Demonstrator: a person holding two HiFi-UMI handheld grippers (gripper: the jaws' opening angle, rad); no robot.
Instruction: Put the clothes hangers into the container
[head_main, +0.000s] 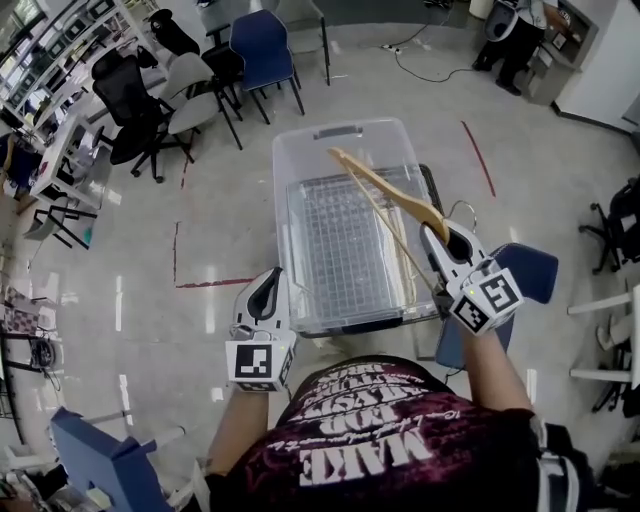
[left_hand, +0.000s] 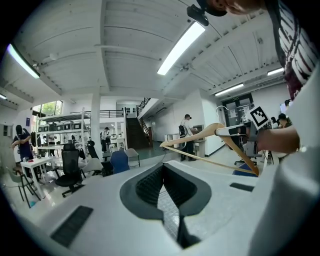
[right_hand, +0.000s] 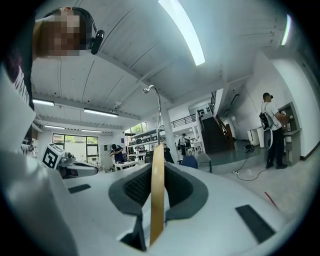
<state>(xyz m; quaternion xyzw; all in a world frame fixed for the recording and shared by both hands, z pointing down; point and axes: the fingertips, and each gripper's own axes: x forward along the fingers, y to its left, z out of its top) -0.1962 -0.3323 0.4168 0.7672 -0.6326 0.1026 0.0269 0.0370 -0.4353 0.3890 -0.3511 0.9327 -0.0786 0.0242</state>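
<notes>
1 wooden hanger (head_main: 390, 190) is clamped in the right gripper (head_main: 443, 243) above the clear container (head_main: 296, 160). Its long axis is slanted away and leftward. The left gripper (head_main: 268, 296) is held slightly parted and empty beside the container's near-left corner. Office chairs (head_main: 262, 45) are seen beyond.

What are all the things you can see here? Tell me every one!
hanger: one, light wood, over the container's right side, in the right gripper
container: one, clear plastic, straight ahead of the person
office chairs: at least three, black, grey and blue, far left
blue chair: one, behind the right gripper
tape lines: a few, red, on the floor either side of the container
cable: one, dark, on the far floor
left gripper: one, white, left of the container, jaws slightly apart, empty
right gripper: one, white, shut on the hanger
</notes>
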